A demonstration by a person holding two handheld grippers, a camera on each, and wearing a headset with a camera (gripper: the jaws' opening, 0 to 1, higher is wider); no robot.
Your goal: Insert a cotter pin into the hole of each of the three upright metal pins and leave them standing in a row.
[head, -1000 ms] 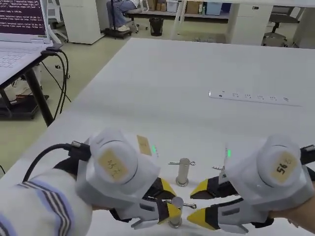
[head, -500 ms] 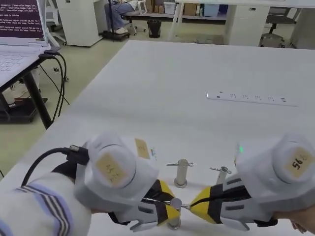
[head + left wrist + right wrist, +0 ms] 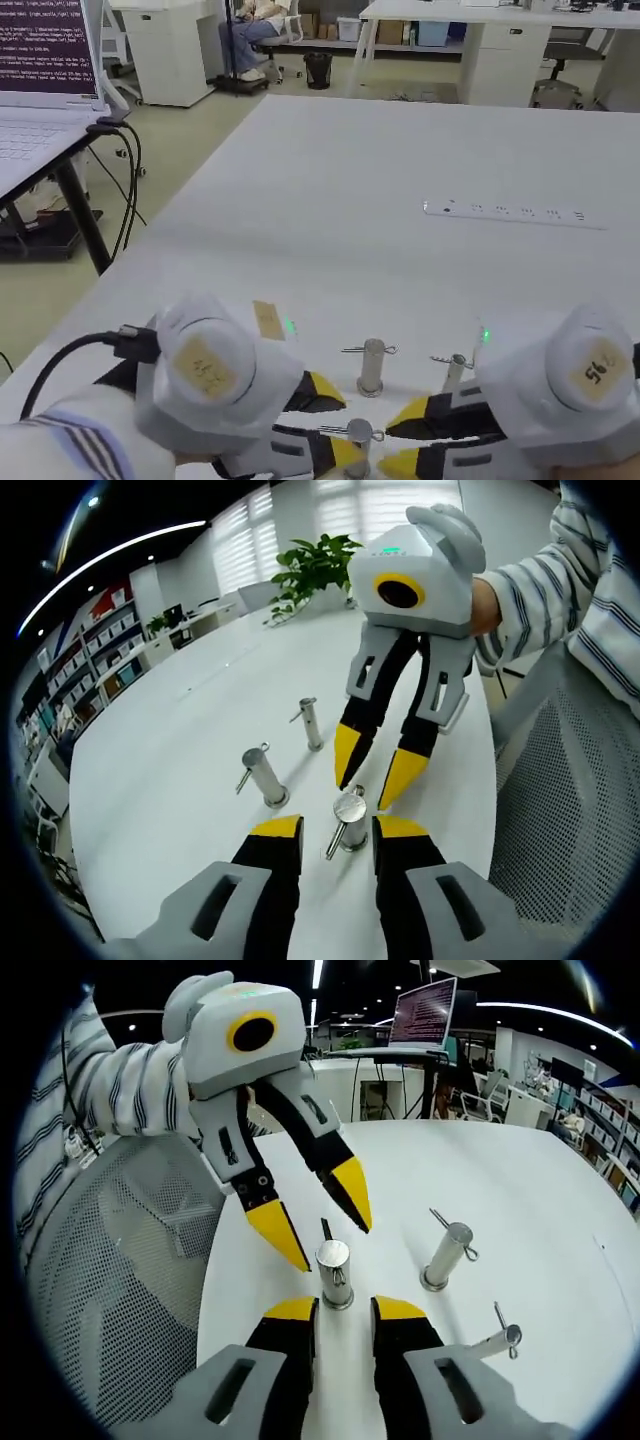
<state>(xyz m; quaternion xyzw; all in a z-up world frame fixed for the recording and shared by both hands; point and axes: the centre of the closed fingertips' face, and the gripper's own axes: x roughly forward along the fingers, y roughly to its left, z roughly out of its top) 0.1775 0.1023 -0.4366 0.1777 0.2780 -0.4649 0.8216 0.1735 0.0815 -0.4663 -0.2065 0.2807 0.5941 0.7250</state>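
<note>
On the white bench (image 3: 330, 210), close to its front edge, we note three pins upright: near pin (image 3: 361, 433), middle pin (image 3: 372, 367) and far pin (image 3: 455, 373), set in a loose triangle and not in a line. Each has a cotter (image 3: 366, 349) through its head. Left gripper (image 3: 335, 422) and right gripper (image 3: 400, 440) face each other across the near pin. Both have jaws spread to either side of it, with gaps showing in both gripper views.

Head view: high above the near edge, facing forward and down over the bench (image 3: 400, 160). Left and right gripper views: low, close, facing each other across the nearest upright pin (image 3: 349, 818), shared by all three.
</note>
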